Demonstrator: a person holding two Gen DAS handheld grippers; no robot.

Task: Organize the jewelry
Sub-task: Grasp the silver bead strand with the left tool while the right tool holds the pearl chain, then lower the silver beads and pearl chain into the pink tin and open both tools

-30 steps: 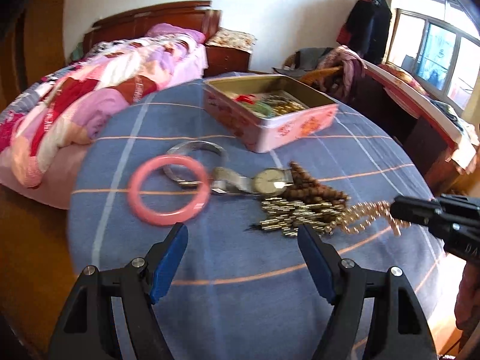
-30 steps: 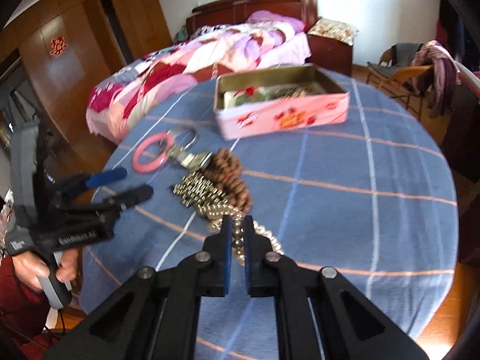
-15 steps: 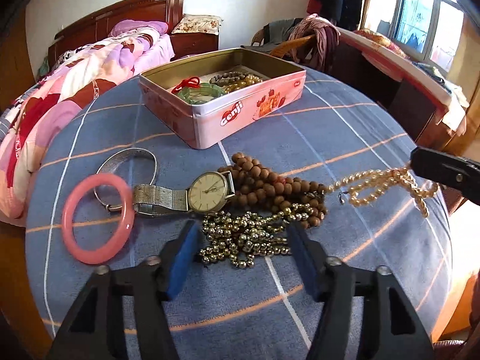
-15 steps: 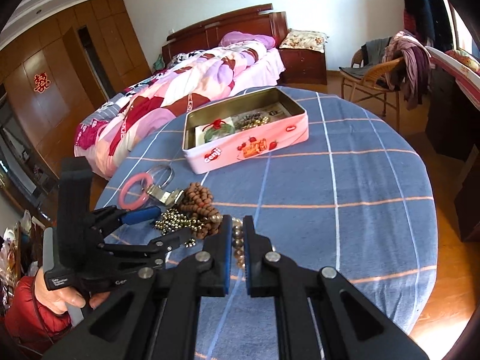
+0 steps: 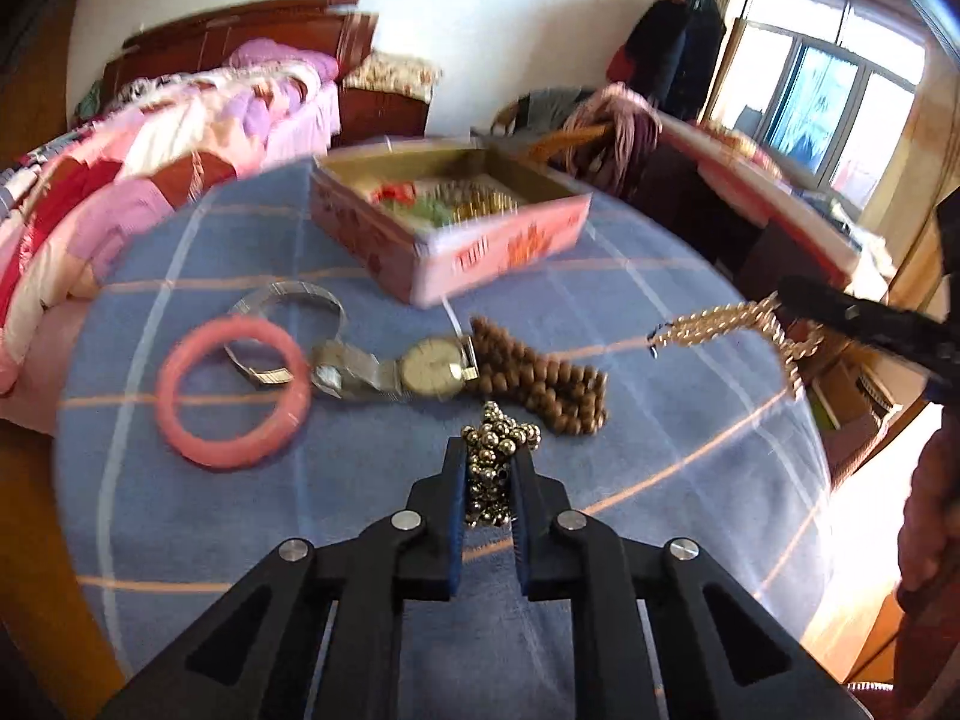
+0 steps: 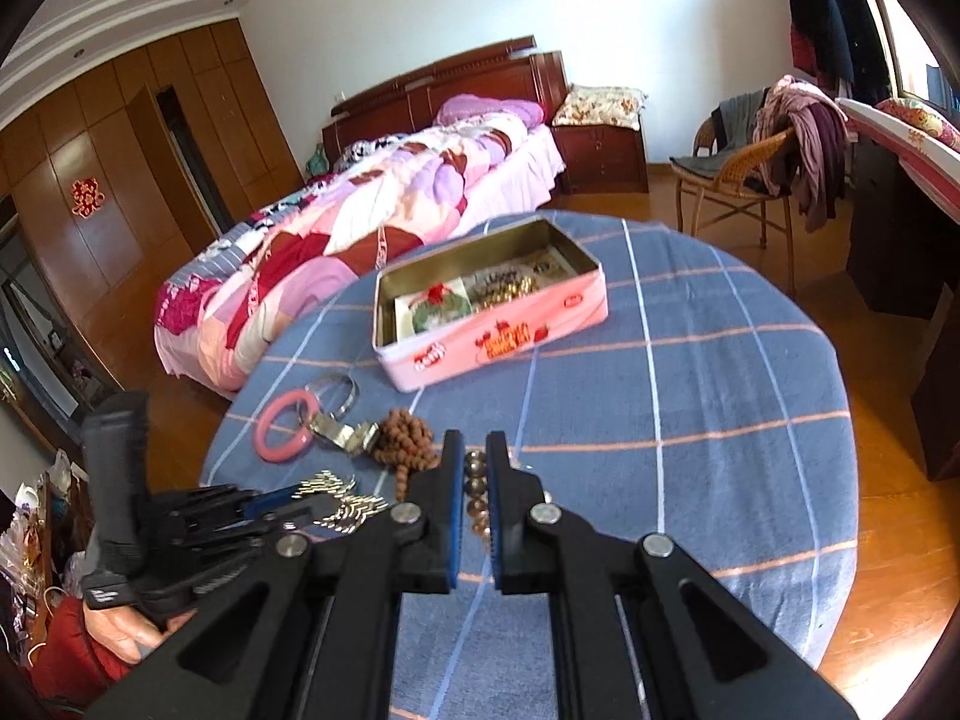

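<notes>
My left gripper (image 5: 489,456) is shut on a gold bead chain (image 5: 497,462) and holds it above the blue checked tablecloth (image 5: 660,420). My right gripper (image 6: 474,450) is shut on a pearl necklace (image 6: 475,495), which hangs from it in the left wrist view (image 5: 720,324). On the cloth lie a pink bangle (image 5: 231,393), a silver bangle (image 5: 288,306), a wristwatch (image 5: 429,367) and brown wooden beads (image 5: 540,375). The open pink tin (image 5: 456,234) holds several pieces of jewelry; it also shows in the right wrist view (image 6: 486,312).
A bed with a patchwork quilt (image 6: 372,204) stands beyond the round table's far left edge. A wicker chair draped with clothes (image 6: 756,174) stands at the far right. A dark desk (image 6: 900,228) lines the right wall under the window.
My left gripper has closed on the gold bead chain and lifted it off the cloth. My right gripper has risen further with the pearl necklace.
</notes>
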